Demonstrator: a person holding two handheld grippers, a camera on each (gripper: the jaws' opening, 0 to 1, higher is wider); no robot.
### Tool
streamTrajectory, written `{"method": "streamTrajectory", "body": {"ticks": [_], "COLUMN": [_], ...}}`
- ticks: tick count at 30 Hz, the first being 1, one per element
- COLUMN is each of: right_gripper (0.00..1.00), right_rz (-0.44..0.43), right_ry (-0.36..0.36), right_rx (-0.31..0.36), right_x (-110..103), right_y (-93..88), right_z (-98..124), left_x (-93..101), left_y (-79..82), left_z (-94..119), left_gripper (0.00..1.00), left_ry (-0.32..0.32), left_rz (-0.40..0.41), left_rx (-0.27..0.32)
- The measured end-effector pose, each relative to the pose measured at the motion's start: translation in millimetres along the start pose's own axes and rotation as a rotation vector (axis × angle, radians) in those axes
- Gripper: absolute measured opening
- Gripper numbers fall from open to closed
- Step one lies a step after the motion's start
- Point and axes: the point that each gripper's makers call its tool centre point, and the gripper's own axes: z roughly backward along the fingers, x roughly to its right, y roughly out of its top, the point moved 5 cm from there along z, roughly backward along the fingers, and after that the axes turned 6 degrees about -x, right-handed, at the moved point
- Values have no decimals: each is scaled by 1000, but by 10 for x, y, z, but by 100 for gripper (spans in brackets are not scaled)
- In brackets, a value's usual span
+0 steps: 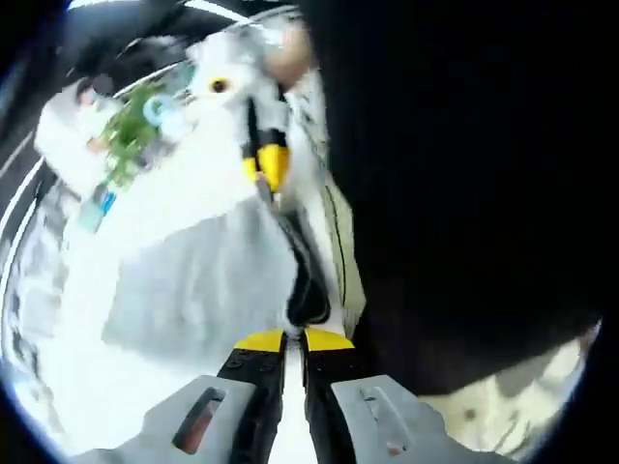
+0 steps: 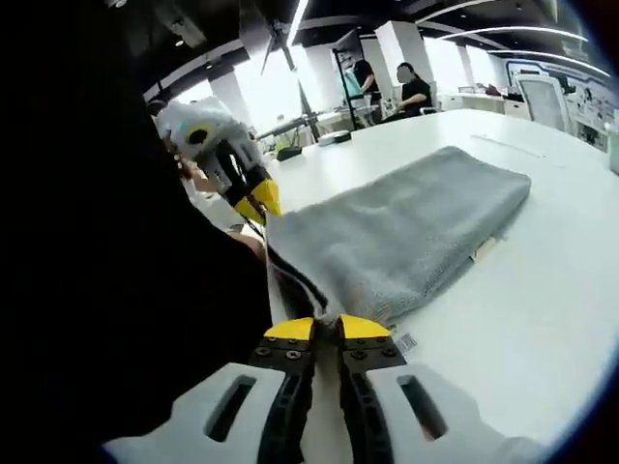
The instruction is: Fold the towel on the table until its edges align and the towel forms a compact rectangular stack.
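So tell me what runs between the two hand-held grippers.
In the right gripper view, the towel's dark-trimmed edge spans from the left hand-held gripper to the right one.

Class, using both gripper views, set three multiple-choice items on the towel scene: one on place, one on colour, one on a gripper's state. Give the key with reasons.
1. Where does the towel lie?
A. on the white table
B. on the floor
C. on a chair

2. What colour is the towel?
A. red
B. grey
C. green

3. How is the right gripper?
A. wide open
B. shut on a cup
C. shut on the towel's edge

Key: A, white tabletop surrounds it; B, grey cloth in both views; C, its yellow tips meet on the near hem.
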Motion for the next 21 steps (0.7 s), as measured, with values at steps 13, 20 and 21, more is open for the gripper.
{"method": "streamTrajectory", "body": {"ticks": [13, 20, 21], "right_gripper": [30, 29, 29], "right_rz": [382, 596, 596], "right_ry": [-170, -259, -264], "right_rx": [-73, -159, -161], "right_x": [-215, -163, -144], "right_y": [67, 59, 63], "right_z": [-148, -207, -204], "left_x": [-569, -676, -687], "left_y": [217, 99, 74], "left_z": [88, 99, 107], "left_gripper": [5, 5, 5], "left_ry": [1, -4, 1], "left_rz": [868, 1124, 1146], "left_rx": [324, 418, 421]}}
